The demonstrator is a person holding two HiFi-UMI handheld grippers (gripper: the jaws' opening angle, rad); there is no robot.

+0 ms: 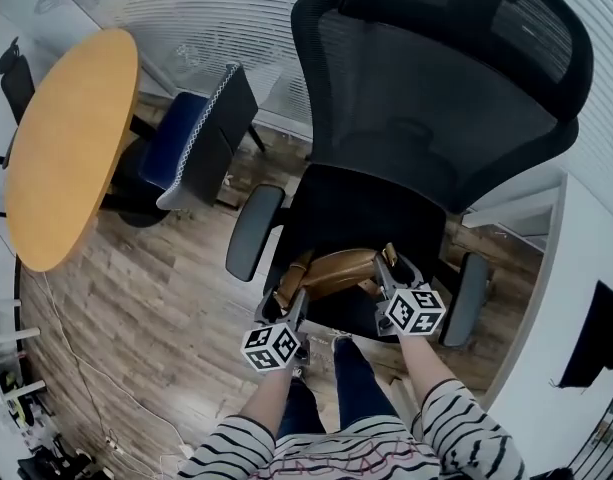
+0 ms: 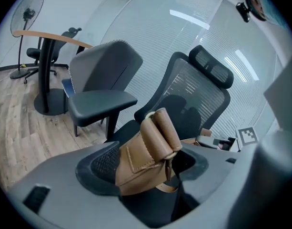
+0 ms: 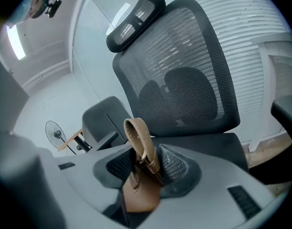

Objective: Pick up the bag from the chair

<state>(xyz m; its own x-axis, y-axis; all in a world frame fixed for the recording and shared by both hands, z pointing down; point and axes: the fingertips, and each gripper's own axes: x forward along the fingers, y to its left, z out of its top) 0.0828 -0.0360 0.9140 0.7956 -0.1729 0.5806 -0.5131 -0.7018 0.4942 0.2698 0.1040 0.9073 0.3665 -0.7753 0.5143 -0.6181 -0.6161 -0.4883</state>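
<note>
A brown leather bag lies on the front of the seat of a black mesh office chair. My left gripper is at the bag's left end. In the left gripper view that end of the bag sits between wide-apart jaws, leaning on the left pad, with a dark gap on the other side. My right gripper is at the bag's right end. In the right gripper view its jaws pinch the bag's strap, which loops up above the pads.
A round wooden table stands at the left, with a second chair with a blue seat beside it. The black chair's armrests flank the bag. Cables trail over the wood floor. A standing fan is far back.
</note>
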